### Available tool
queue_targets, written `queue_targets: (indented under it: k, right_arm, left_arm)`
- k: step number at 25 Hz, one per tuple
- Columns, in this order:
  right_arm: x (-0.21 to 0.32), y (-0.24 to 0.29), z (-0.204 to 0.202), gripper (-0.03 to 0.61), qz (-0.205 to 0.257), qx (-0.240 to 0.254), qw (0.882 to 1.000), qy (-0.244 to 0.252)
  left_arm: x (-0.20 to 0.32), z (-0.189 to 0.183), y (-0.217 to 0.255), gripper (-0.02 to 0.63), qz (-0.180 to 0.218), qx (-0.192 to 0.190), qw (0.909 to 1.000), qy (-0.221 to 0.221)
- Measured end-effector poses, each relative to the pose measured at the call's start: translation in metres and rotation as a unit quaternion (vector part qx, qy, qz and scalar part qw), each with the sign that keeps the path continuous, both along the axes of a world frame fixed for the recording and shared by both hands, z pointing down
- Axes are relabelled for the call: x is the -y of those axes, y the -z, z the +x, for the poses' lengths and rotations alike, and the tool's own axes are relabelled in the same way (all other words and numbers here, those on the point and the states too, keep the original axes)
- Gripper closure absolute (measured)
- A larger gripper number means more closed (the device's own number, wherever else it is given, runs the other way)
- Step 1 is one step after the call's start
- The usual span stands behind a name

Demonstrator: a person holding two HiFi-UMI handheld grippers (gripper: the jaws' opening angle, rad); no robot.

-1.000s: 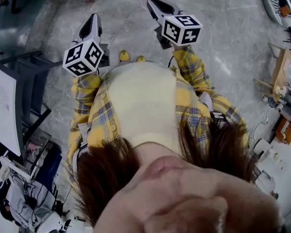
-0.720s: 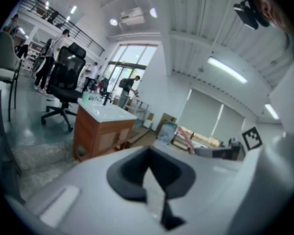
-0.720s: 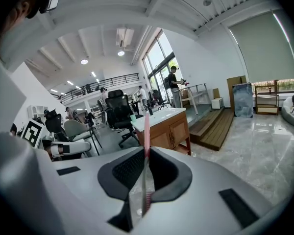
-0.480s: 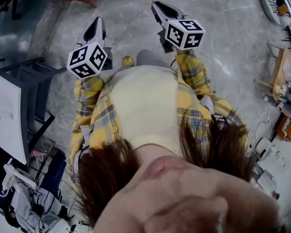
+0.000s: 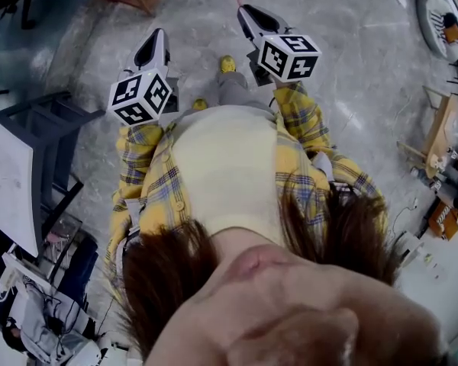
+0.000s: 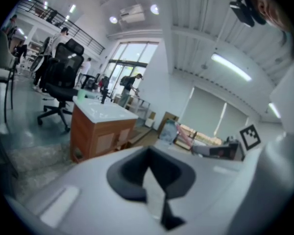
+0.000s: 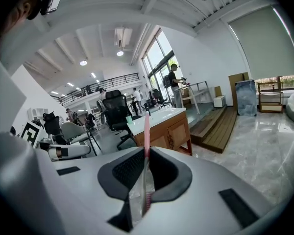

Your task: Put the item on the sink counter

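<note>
The right gripper [image 7: 146,166] pinches a thin pink item [image 7: 146,130] in clear wrap. Ahead stands a wooden sink counter [image 7: 159,115], with a black chair [image 7: 115,112] behind it.

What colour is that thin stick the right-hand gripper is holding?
The stick is pink. It shows best in the right gripper view.

Both gripper views toward sink cabinet [image 6: 99,131]

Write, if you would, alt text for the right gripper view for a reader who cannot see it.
The right gripper is shut on a thin pink stick, perhaps a toothbrush, that rises between its jaws. Beyond stands a wooden sink cabinet with a white counter, an office chair to its left.
</note>
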State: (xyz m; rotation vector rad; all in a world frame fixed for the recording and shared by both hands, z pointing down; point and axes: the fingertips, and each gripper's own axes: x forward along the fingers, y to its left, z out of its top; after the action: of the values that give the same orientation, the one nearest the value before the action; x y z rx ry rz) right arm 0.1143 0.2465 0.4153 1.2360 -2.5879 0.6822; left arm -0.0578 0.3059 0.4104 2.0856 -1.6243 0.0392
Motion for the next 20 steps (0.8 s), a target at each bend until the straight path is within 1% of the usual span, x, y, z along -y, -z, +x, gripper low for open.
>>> queue_targets:
  k: [5, 10, 15, 20]
  right_arm:
    - [0.051, -0.001, 0.010, 0.540, -0.001, 0.002, 1.000, 0.024]
    - [0.095, 0.001, 0.017, 0.540, 0.000, 0.003, 0.999, 0.045]
    - [0.131, -0.001, 0.033, 0.540, 0.003, 0.003, 0.999, 0.051]
    - [0.161, -0.004, 0.046, 0.540, 0.006, 0.004, 0.998, 0.056]
  left_arm:
    - [0.047, 0.018, 0.004, 0.609, 0.008, 0.000, 0.9998, 0.015]
    - [0.089, 0.035, 0.004, 0.609, 0.005, 0.002, 0.9997, 0.024]
    - [0.121, 0.046, 0.002, 0.609, 0.004, 0.006, 0.9994, 0.035]
    - [0.150, 0.055, 0.004, 0.609, 0.012, 0.007, 0.9988, 0.047]
